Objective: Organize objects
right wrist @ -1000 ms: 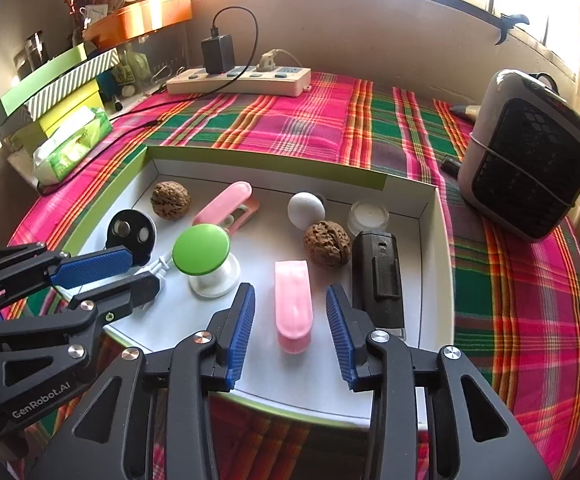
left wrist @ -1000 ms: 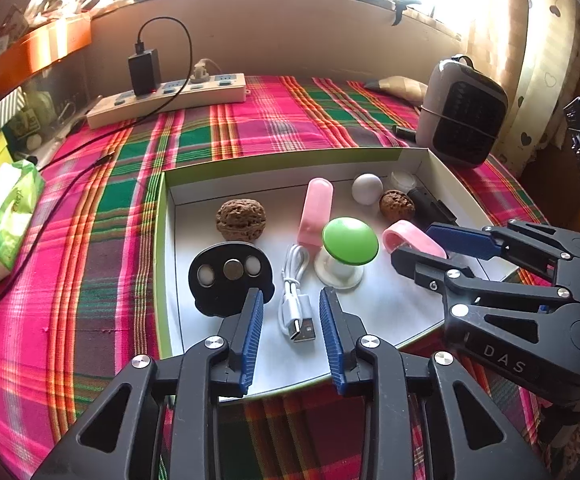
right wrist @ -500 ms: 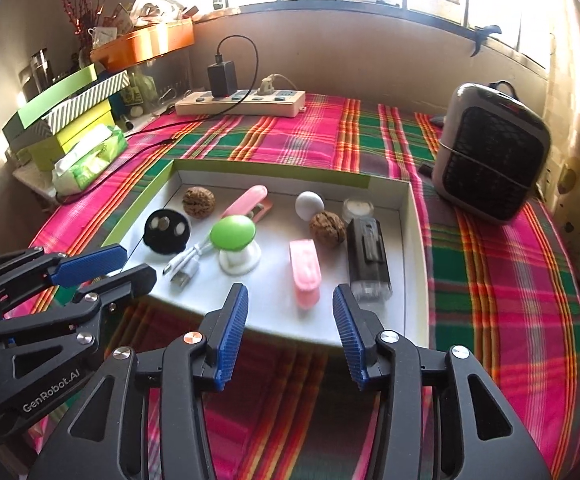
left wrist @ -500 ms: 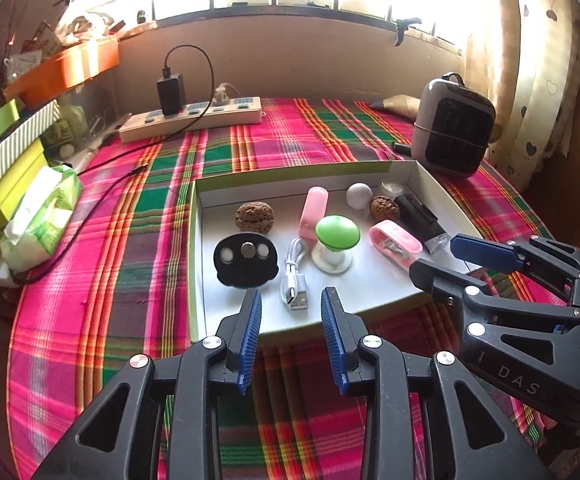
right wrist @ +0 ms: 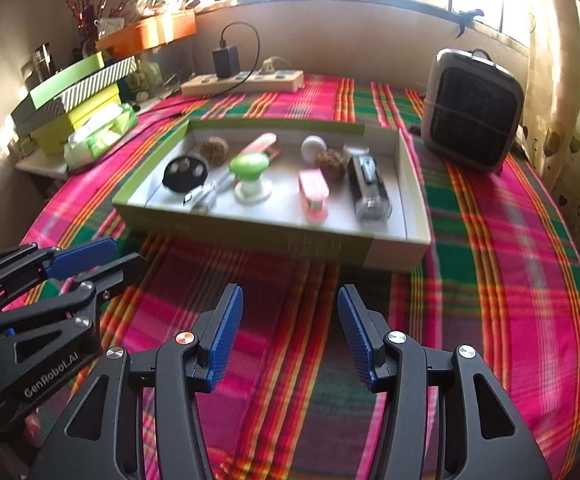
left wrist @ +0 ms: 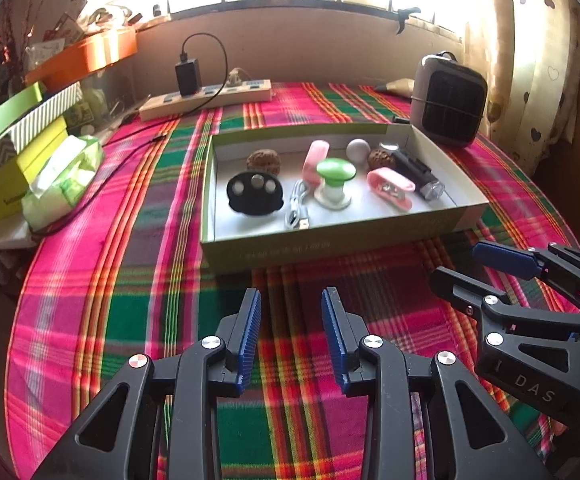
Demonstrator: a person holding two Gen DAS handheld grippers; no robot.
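The window behind the table is blown out to white glare, so nothing beyond its bars can be made out, and the clutter on the orange shelf (right wrist: 150,32) at the back left is too small and dim to name. The pink-and-green plaid tablecloth (left wrist: 130,300) covers the whole table. On it lies the shallow green-sided cardboard box with a white floor (left wrist: 330,240), holding the task's small things in a loose row: a black disc with three metal studs (left wrist: 255,193), a black oblong torch-like device (left wrist: 414,168), a green-capped mushroom-shaped knob on a white base (left wrist: 335,178), two pink clips (right wrist: 313,194), two brown walnuts (left wrist: 264,160), a coiled white USB cable (left wrist: 298,208) and a white ball (left wrist: 358,149). A small pale round thing in the far right corner is half hidden — I cannot tell what it is. A grey box-shaped fan heater (right wrist: 472,112) stands right of the box; a beige power strip with a black charger (left wrist: 206,98) lies behind it; stacked green boxes (right wrist: 74,96) sit left. Nothing lies between grippers and box. The left gripper (left wrist: 291,328) and right gripper (right wrist: 290,328) hover over bare cloth near the box's front wall, pointing steeply down at it — both released and empty, jaws having just been widening.
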